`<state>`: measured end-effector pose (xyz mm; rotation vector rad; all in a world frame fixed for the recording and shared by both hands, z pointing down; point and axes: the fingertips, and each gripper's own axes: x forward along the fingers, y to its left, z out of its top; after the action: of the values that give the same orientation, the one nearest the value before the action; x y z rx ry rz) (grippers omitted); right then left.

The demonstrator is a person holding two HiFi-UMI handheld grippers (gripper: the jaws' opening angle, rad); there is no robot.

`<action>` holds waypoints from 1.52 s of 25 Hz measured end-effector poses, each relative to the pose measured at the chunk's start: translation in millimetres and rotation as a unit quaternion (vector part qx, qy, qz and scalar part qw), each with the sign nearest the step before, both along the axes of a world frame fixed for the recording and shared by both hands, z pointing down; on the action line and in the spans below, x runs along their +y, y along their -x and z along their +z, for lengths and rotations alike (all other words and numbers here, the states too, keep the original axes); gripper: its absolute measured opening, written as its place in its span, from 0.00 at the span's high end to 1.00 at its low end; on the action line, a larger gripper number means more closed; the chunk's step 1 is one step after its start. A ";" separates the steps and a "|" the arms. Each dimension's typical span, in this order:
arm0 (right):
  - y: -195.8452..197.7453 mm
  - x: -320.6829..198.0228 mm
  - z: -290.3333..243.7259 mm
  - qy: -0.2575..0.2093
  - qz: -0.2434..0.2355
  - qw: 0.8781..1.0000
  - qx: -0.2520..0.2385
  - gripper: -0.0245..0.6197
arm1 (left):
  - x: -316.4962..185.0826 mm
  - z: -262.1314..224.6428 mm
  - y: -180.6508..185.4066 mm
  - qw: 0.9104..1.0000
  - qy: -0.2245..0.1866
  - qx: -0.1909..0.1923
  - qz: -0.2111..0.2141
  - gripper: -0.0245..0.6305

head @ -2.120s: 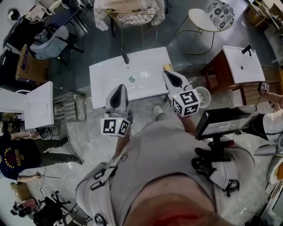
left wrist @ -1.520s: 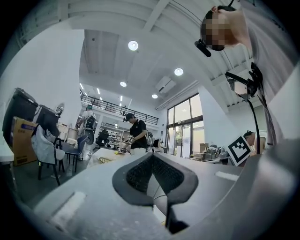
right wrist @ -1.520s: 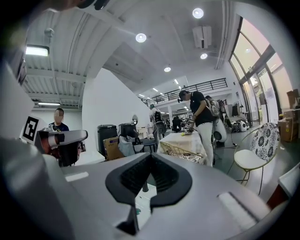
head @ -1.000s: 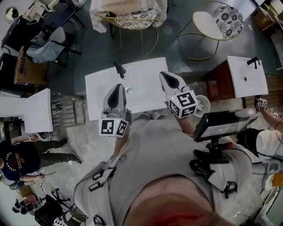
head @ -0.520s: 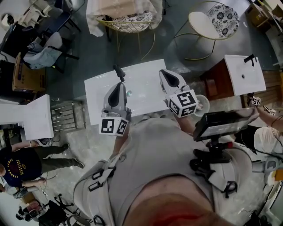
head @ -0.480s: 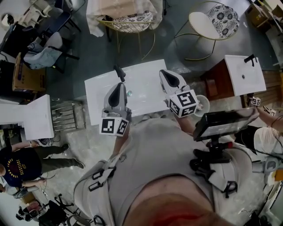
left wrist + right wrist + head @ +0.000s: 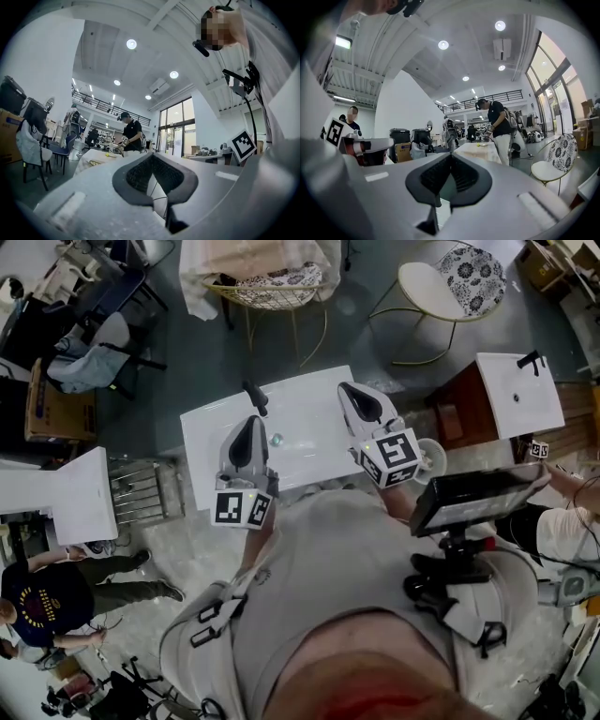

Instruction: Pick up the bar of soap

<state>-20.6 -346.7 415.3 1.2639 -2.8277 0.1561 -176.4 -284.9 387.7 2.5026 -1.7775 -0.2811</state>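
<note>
While hovering over the sink point(image 7: 216, 442), jaws pressed together with nothing between at both left gripper point(image 7: 249, 423) and right gripper point(image 7: 352, 391). As for soap, cannot tell where; seen in no view.

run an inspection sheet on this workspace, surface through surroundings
surface: white sink top, with black faucet and drain
job's things: bar of soap not seen in any view
clutter: nothing seen on the sink top
grippers: left gripper and right gripper held over the sink top, jaws together on both, nothing between them
cables: thin black lead down the wearer's chest, left gripper view
surroundings: second sink, wire chair, round-seat chair, bystander
</note>
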 end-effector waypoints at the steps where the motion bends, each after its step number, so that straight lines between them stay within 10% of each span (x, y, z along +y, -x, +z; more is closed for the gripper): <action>1: 0.6 -0.7 -1.4 -0.004 0.000 1.000 -0.001 0.96 | -0.4 0.2 1.4 1.000 0.000 0.000 -0.001 0.96; 3: 2.9 -2.3 -3.1 -0.010 0.002 1.000 0.000 0.86 | -0.7 1.2 4.0 1.000 0.001 0.002 -0.002 0.96; 6: 6.1 -6.3 -4.2 -0.027 0.017 0.999 0.021 0.23 | -0.7 2.7 6.5 1.000 0.001 0.003 -0.001 0.96; 7: 7.8 -6.8 -4.1 -0.032 0.020 0.999 0.028 0.18 | -0.4 3.3 7.7 1.000 0.001 0.003 0.000 0.96; 25: -0.9 -41.4 50.4 0.010 0.063 0.991 0.114 0.23 | 8.8 8.0 28.0 1.000 0.005 0.008 -0.018 0.96; 31: -37.8 -82.5 145.4 0.089 0.121 0.959 0.241 0.36 | 9.8 14.9 30.8 1.000 0.010 0.009 -0.023 0.96; 38: -43.5 -89.4 282.7 0.215 0.047 0.902 0.371 0.47 | 15.3 19.8 31.8 0.999 0.015 0.016 -0.027 0.96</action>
<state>22.9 -436.1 698.0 1.0529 -1.9478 0.2261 -208.2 -269.6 407.5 2.4188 -1.8255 -0.2930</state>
